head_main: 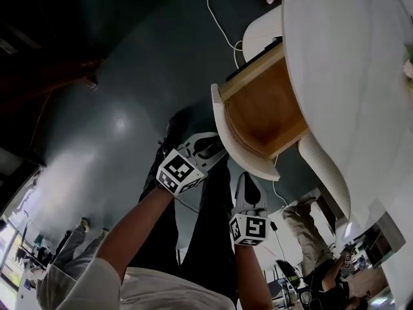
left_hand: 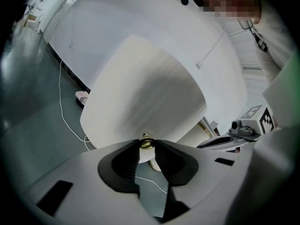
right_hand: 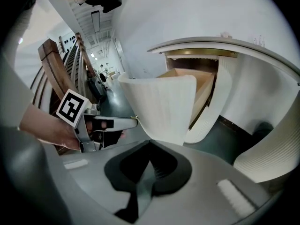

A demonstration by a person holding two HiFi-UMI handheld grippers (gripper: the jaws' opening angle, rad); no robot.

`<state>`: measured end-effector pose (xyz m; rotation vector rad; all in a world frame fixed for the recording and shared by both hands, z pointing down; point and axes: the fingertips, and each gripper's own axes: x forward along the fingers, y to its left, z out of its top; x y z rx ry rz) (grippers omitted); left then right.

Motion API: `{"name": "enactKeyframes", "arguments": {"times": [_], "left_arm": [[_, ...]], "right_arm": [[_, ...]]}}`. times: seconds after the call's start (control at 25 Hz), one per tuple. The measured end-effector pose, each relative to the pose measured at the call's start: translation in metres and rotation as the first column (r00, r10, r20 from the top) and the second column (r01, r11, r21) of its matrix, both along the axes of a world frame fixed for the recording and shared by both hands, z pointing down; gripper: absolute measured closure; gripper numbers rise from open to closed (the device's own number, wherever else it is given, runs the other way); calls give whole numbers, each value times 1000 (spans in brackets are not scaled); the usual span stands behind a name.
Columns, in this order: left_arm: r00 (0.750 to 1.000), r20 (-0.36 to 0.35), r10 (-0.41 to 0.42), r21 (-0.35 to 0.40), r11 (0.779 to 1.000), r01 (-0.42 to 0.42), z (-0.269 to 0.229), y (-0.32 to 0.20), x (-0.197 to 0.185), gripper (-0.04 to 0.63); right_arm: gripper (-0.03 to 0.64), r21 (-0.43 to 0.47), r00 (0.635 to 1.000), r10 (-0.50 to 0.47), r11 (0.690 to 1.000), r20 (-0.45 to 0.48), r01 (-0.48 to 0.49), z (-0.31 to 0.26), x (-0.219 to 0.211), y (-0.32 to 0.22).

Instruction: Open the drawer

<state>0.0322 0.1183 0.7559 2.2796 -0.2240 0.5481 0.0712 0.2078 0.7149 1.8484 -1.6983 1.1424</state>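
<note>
Jaws of left gripper (left_hand: 146,147) pinch knob (left_hand: 146,142) hidden in head view.

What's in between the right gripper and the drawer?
Nothing. In the right gripper view the drawer shows its white front straight ahead of the right gripper, and only floor shows beside it.

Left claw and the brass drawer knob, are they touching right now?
Touching. The left gripper view shows the left claw closed on the brass knob of the drawer front, its pads pressing both sides.
</note>
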Motion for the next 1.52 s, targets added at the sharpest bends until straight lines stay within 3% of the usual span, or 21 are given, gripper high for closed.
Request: {"name": "enactKeyframes", "arguments": {"times": [0.32, 0.64, 1.08, 1.32, 1.52], "left_arm": [[998, 21, 56, 4, 998, -56, -3, -1, -1, 494], [984, 135, 119, -13, 993, -119, -18, 1, -12, 440], [980, 168, 109, 13, 993, -113, -126, -42, -29, 440], [968, 217, 129, 35, 990, -140, -190, -60, -36, 456], [961, 221, 166, 59, 981, -183, -245, -63, -30, 457]], "right_arm": [[606, -19, 1000, 25, 999, -3, -25, -7, 0, 10], [606, 10, 993, 119, 993, -9, -119, -36, 11, 12], [606, 85, 972, 234, 969, 5, -233, -131, 34, -23], [606, 51, 951, 284, 955, 126, -292, -178, 27, -41], [606, 92, 954, 288, 951, 85, -296, -233, 42, -45]]}}
